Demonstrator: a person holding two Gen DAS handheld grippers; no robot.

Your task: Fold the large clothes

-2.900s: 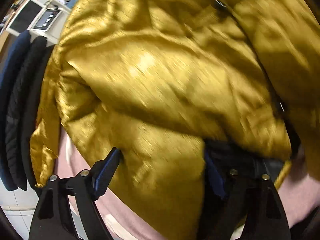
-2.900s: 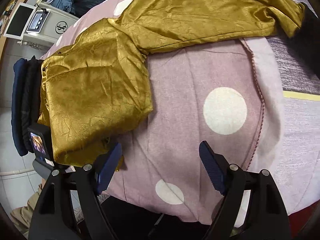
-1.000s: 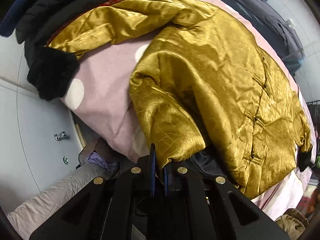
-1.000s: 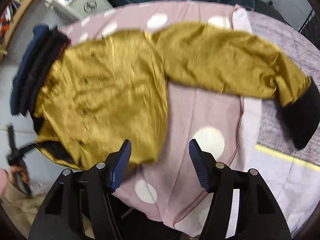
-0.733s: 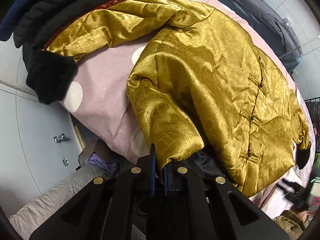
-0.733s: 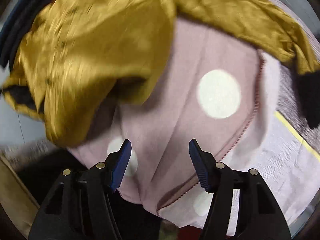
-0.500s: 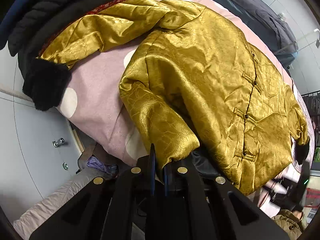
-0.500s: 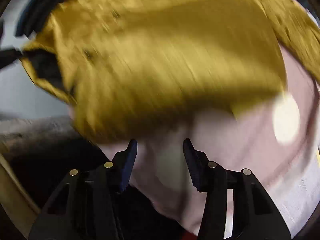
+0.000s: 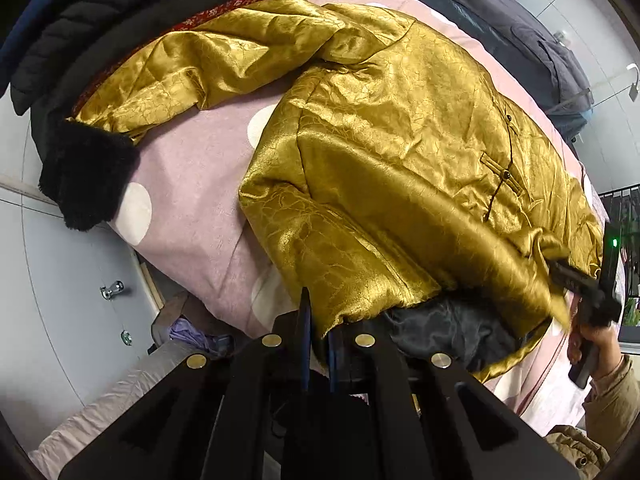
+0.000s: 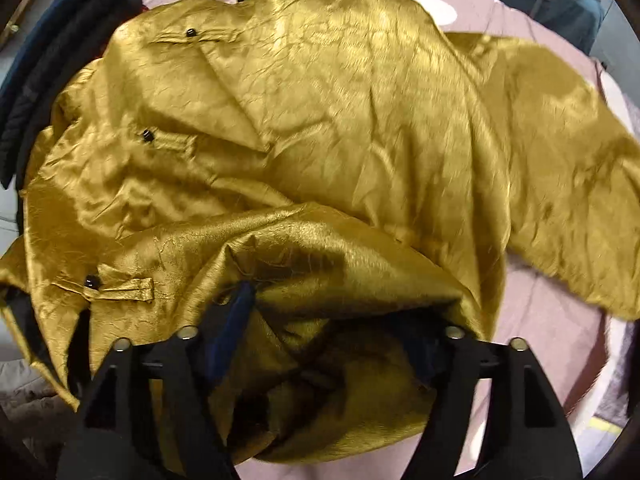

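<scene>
A shiny gold jacket point(image 9: 400, 140) with knot buttons lies front up on a pink polka-dot cover point(image 9: 192, 184); one sleeve ends in a black fur cuff point(image 9: 84, 176). My left gripper point(image 9: 318, 332) is shut on the near hem corner, where black lining shows. In the right wrist view the jacket point(image 10: 340, 100) fills the frame. My right gripper point(image 10: 328, 340) has its jaws wide and opening, with a loose fold of the hem bulging between them and draped over the right finger. In the left wrist view the right gripper point(image 9: 560, 272) sits at the hem's far corner.
A stack of dark folded clothes point(image 9: 80, 20) borders the sleeve side, also seen as dark clothes point(image 10: 48, 60). A dark grey coat point(image 9: 500, 20) lies at the back. A pale cabinet door with a knob point(image 9: 110, 290) stands below the bed edge. A hand point(image 9: 596, 340) holds the right gripper.
My right gripper has swept down from above the pink cover onto the jacket's hem, its jaws narrowing and then widening. The left gripper keeps its grip on the hem corner.
</scene>
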